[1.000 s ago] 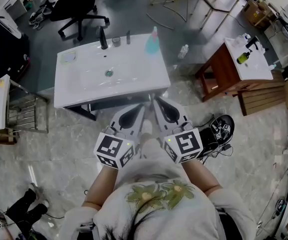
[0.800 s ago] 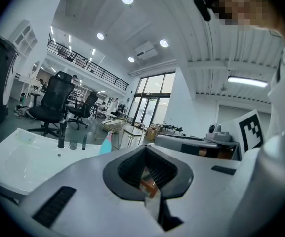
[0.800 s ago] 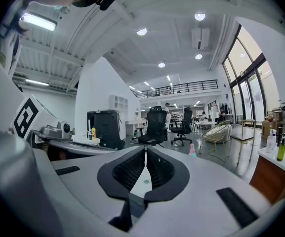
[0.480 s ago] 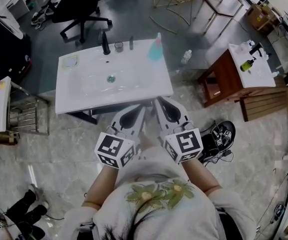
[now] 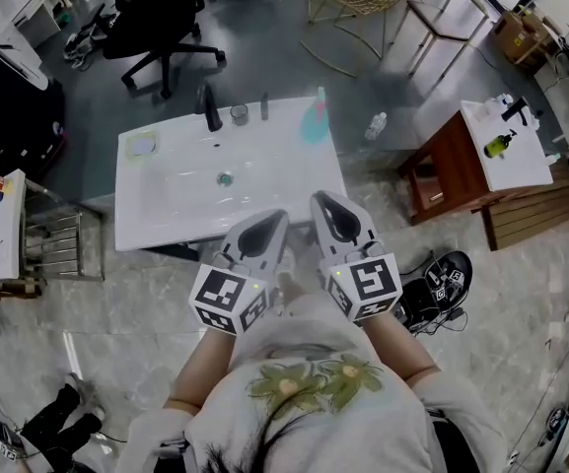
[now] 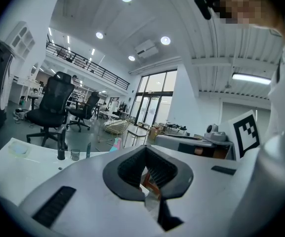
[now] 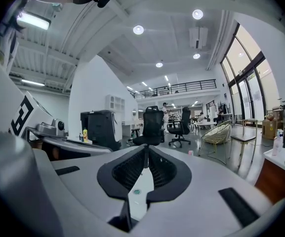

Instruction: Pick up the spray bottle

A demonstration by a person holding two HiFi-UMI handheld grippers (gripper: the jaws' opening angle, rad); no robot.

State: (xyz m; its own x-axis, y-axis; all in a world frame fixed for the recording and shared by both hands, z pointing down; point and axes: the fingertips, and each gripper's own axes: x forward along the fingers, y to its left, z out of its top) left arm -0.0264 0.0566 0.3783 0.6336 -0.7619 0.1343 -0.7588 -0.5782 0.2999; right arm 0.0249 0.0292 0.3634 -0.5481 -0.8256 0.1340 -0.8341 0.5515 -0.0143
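The spray bottle (image 5: 316, 121), teal with a pink top, stands upright at the far right corner of the white sink counter (image 5: 284, 180); in the left gripper view the spray bottle (image 6: 115, 143) shows small beyond the jaws. Both grippers hang side by side over the counter's near edge, well short of the bottle. My left gripper (image 5: 267, 225) is shut with nothing in it, its tips meeting (image 6: 144, 148). My right gripper (image 5: 331, 208) is also shut and empty (image 7: 146, 149), pointing level across the counter.
A black faucet (image 5: 208, 106), a glass cup (image 5: 239, 114) and a soap dish (image 5: 142, 146) sit along the counter's far side. A wooden side table (image 5: 442, 166) with bottles stands right, a clear bottle (image 5: 375, 126) lies on the floor, an office chair (image 5: 161, 18) stands behind.
The person has stepped toward the sink: the counter has drawn nearer in the head view and both grippers now reach over its near edge. Both grippers stay shut.
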